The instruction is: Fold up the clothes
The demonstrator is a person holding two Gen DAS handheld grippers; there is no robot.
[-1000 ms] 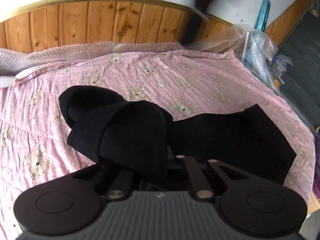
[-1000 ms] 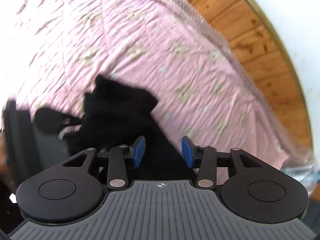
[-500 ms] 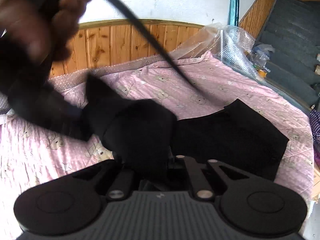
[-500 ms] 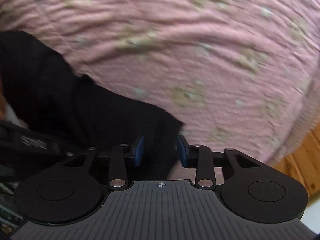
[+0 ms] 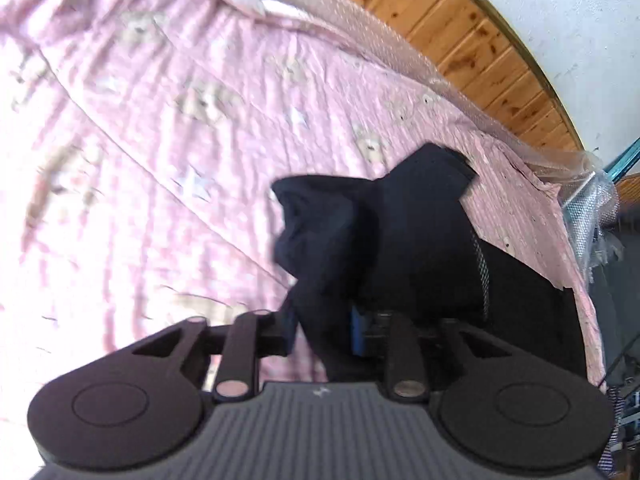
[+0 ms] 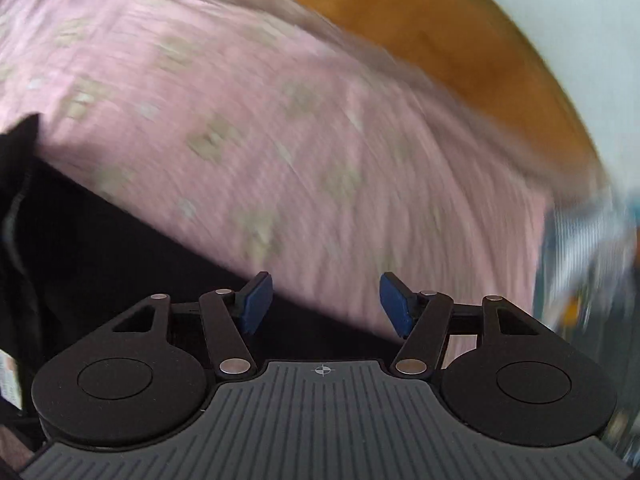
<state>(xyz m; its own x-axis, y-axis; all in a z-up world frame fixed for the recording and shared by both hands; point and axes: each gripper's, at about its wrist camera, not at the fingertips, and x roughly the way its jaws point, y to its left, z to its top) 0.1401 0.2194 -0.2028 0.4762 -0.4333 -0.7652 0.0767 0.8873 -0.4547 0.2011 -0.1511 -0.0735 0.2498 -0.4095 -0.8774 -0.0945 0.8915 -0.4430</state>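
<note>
Lying on the bed, a black soft cloth garment (image 5: 420, 240) rests on a pink quilted bedsheet with a pale bear print (image 5: 168, 128). One bunched part of the garment rises up from the sheet and goes down between the fingers of the left gripper (image 5: 322, 330), which pinch this fold; a blue pad shows just beside the cloth on one side. The other part of the garment spreads flat toward the edge of the bed. Behind the bed stands a brown wooden plank headboard (image 5: 472, 52), and a strip of clear bubble wrap (image 5: 404, 56) lies along the border of the sheet. The right gripper (image 6: 326, 300) hangs above the flat black cloth (image 6: 120, 248), with its blue-padded fingers (image 6: 256, 300) spread apart and nothing between them. The right view is blurred, so small details of the sheet (image 6: 320, 140) there are not clear.
</note>
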